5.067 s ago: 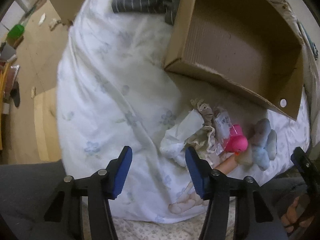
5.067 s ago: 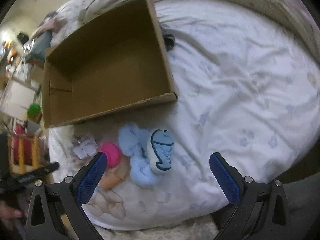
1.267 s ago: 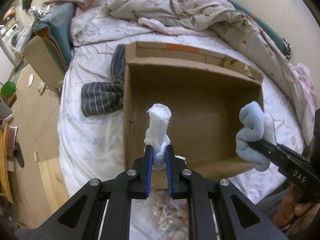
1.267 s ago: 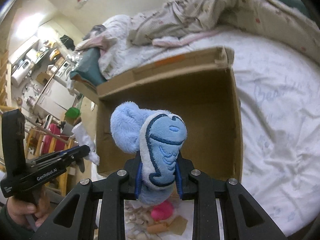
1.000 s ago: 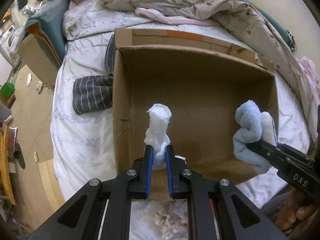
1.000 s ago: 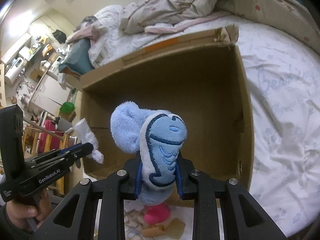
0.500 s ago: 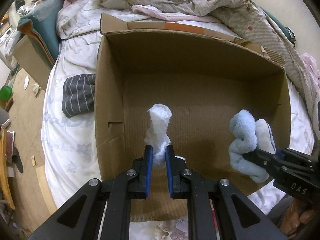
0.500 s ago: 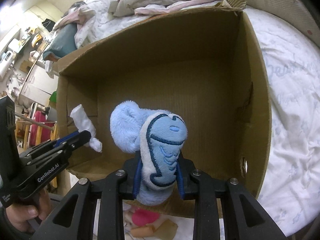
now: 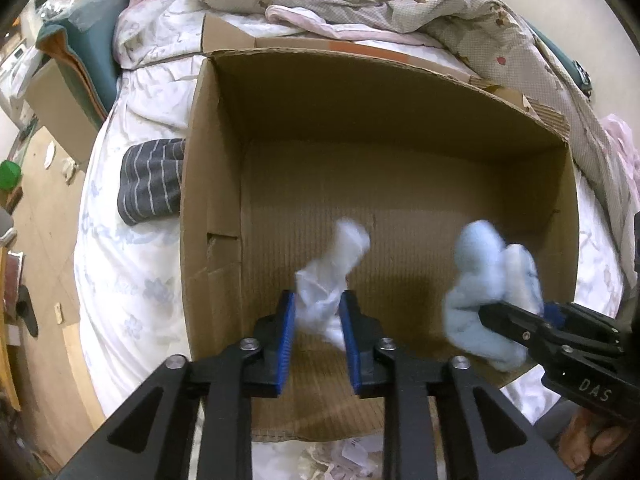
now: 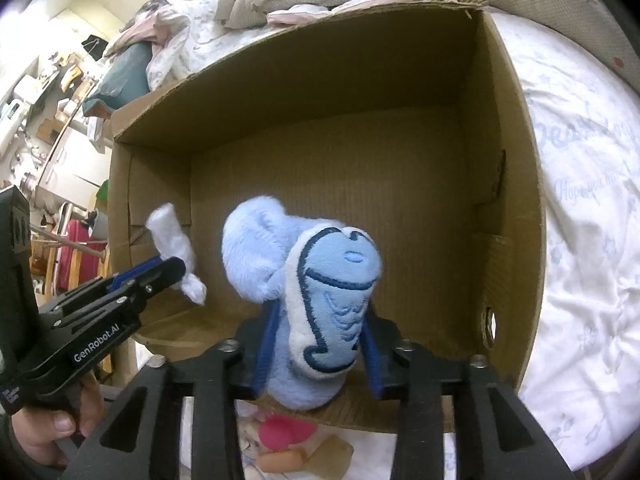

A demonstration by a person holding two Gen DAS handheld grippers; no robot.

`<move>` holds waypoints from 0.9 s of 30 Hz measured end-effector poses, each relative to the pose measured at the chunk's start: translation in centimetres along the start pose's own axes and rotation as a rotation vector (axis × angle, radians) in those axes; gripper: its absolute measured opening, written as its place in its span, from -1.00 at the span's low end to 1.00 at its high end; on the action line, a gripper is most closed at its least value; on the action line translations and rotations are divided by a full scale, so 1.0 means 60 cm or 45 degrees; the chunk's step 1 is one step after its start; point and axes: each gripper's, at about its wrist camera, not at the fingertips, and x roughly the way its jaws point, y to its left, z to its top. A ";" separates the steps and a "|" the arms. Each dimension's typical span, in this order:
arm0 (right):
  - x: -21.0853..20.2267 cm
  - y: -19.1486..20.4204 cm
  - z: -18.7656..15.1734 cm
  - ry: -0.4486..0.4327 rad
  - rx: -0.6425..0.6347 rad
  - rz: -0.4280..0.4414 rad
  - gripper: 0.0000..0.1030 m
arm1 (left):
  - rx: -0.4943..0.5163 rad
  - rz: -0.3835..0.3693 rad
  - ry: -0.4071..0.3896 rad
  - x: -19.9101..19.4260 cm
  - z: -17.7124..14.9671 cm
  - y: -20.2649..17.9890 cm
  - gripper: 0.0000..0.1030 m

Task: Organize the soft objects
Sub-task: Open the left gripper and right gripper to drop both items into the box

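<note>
Both claws hang over the open box (image 9: 208, 184): your left claw (image 9: 318, 330) has parted around the white cloth (image 9: 332, 280), your right claw (image 10: 316, 344) loosely flanks the upright blue plush (image 10: 312, 292); the floor lies straight below.

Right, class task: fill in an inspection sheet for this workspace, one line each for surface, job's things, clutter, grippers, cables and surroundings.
Surface: bed with white floral sheet; open cardboard box on it, floor bare.
Job's things: white cloth and blue plush toy, both above the box interior.
Clutter: striped garment beside the box; pink toy and other small items in front of it.
Grippers: left gripper slightly parted, blurred white cloth between the pads; right gripper around the blue plush toy, grip unclear.
Cables: nothing seen.
Surroundings: rumpled duvet behind the box; furniture at left.
</note>
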 end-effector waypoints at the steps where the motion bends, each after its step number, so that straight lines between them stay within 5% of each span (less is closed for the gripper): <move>1: -0.002 0.001 0.001 -0.007 -0.002 0.002 -0.13 | -0.002 0.002 -0.003 -0.001 0.000 0.000 -0.43; 6: -0.011 0.002 0.003 -0.038 -0.004 0.025 0.05 | -0.004 0.010 -0.043 -0.015 0.000 0.001 0.13; 14: -0.042 0.011 0.013 -0.148 -0.030 -0.028 0.64 | -0.008 0.006 -0.117 -0.047 0.001 0.005 0.19; 19: -0.062 0.013 0.012 -0.200 -0.033 -0.046 0.74 | -0.036 0.017 -0.146 -0.065 -0.003 0.015 0.19; 22: -0.074 0.013 0.012 -0.243 -0.026 -0.050 1.00 | -0.038 0.011 -0.152 -0.072 -0.005 0.016 0.19; 26: -0.085 0.014 0.009 -0.276 -0.014 -0.030 1.00 | -0.039 0.010 -0.115 -0.072 -0.010 0.012 0.21; 27: -0.088 0.013 0.007 -0.281 -0.012 -0.031 1.00 | -0.045 0.008 -0.121 -0.075 -0.011 0.012 0.34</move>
